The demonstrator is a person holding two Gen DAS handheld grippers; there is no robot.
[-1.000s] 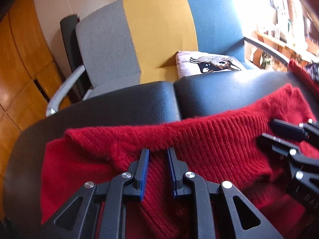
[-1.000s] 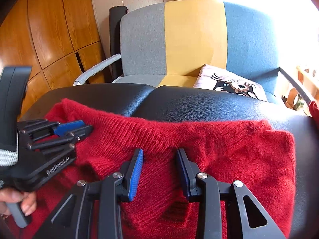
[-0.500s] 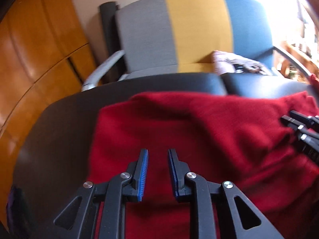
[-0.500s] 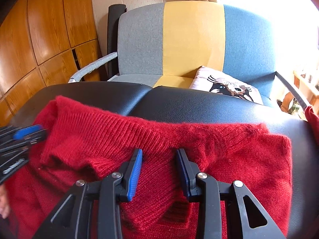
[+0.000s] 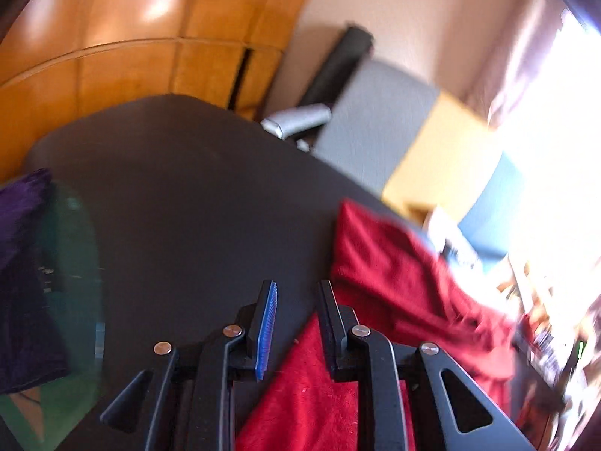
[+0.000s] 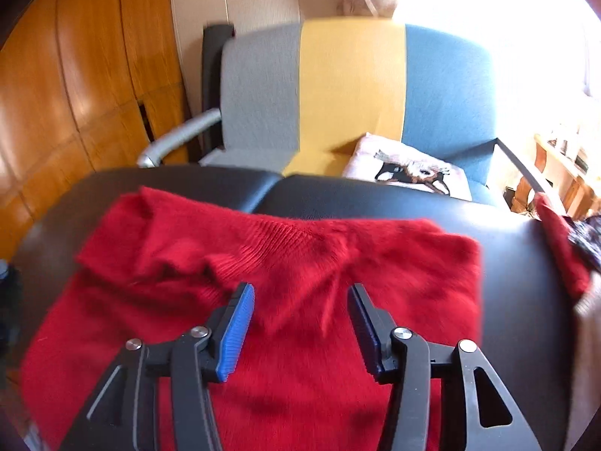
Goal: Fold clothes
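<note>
A red knitted sweater (image 6: 285, 274) lies partly folded on a black padded surface (image 6: 375, 195). My right gripper (image 6: 300, 315) is open and empty, held just above the middle of the sweater. My left gripper (image 5: 295, 319) is open and empty at the sweater's left edge (image 5: 375, 263), over the bare black surface (image 5: 188, 206). The left wrist view is tilted and blurred.
A grey, yellow and blue armchair (image 6: 353, 90) with a printed cushion (image 6: 413, 169) stands behind the black surface. Wooden cabinets (image 6: 75, 75) are at the left. A purple cloth (image 5: 22, 282) lies at the far left. More red fabric (image 6: 559, 248) lies at the right edge.
My left gripper has swung left off the sweater to its left edge. My right gripper has opened wider and pulled back a little. The left gripper is gone from the right wrist view.
</note>
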